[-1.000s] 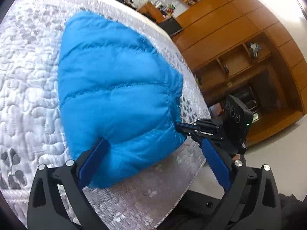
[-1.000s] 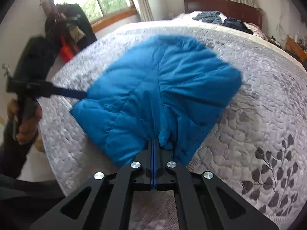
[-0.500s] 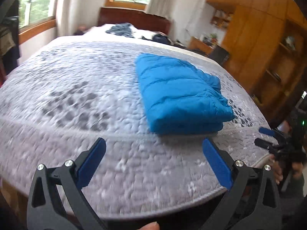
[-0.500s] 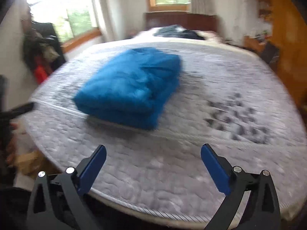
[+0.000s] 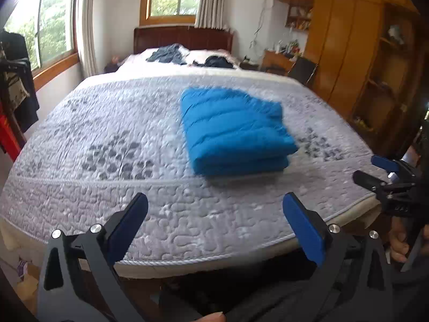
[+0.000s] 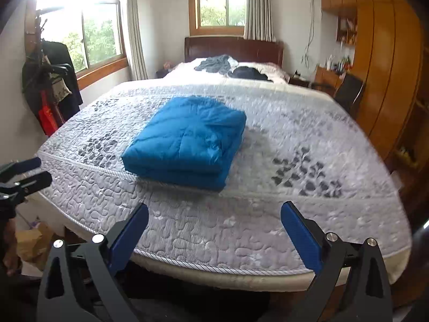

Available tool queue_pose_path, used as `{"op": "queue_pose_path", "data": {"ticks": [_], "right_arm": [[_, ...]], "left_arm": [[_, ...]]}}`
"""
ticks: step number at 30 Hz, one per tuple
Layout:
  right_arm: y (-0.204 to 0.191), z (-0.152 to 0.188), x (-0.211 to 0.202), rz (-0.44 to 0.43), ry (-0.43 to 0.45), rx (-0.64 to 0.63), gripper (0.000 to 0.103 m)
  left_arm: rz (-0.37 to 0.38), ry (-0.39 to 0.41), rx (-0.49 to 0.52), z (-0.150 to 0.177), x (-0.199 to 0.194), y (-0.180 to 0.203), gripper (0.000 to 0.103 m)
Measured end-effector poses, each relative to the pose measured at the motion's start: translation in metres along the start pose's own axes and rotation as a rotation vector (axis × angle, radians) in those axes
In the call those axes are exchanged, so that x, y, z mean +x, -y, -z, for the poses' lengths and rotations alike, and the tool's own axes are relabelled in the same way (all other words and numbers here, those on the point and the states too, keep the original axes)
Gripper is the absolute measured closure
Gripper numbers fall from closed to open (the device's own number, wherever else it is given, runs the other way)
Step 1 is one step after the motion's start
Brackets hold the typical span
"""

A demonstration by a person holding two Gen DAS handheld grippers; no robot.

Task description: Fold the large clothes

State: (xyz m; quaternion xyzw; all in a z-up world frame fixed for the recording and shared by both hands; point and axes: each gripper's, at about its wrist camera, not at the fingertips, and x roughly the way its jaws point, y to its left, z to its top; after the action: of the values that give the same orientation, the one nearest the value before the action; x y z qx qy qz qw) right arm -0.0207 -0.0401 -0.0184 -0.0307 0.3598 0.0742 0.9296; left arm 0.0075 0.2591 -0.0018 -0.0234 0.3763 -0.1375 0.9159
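A blue puffer jacket lies folded into a thick rectangle on the grey quilted bed, near its foot edge. The left hand-held gripper hangs over that edge with its blue-padded jaws wide apart and holding nothing, well short of the jacket. The right hand-held gripper does the same from the right side, jaws wide and bare. Dark clothes lie heaped at the far end by the wooden headboard
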Motion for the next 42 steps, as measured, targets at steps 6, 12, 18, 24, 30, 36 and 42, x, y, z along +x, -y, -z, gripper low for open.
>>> {"op": "queue_pose_path", "data": {"ticks": [6,12,18,24,30,36,42], "right_arm": [[-0.007,-0.006,-0.016,0.050,0.031,-0.018,0.004],[-0.009,-0.006,-0.005,0.047,0.012,-0.002,0.004],[-0.017,-0.002,-0.005,0.031,0.012,-0.015,0.004],[-0.018,-0.001,-0.006,0.031,0.012,-0.021,0.004],[-0.014,0.001,-0.005,0.029,0.010,-0.005,0.004],[-0.015,0.002,-0.005,0.024,0.006,-0.014,0.004],[-0.016,0.003,-0.005,0.023,0.008,-0.013,0.004]], "left_arm": [[-0.004,-0.007,-0.004,0.005,-0.001,0.009,0.003],[0.024,-0.058,-0.028,0.007,0.018,0.008,0.003],[0.012,-0.053,-0.033,0.009,0.016,0.006,0.003],[0.017,-0.054,-0.025,0.010,0.018,0.011,0.003],[0.023,-0.050,-0.016,0.009,0.018,0.014,0.003],[0.023,-0.046,-0.017,0.009,0.018,0.014,0.003],[0.019,-0.039,-0.023,0.009,0.018,0.014,0.003]]}}
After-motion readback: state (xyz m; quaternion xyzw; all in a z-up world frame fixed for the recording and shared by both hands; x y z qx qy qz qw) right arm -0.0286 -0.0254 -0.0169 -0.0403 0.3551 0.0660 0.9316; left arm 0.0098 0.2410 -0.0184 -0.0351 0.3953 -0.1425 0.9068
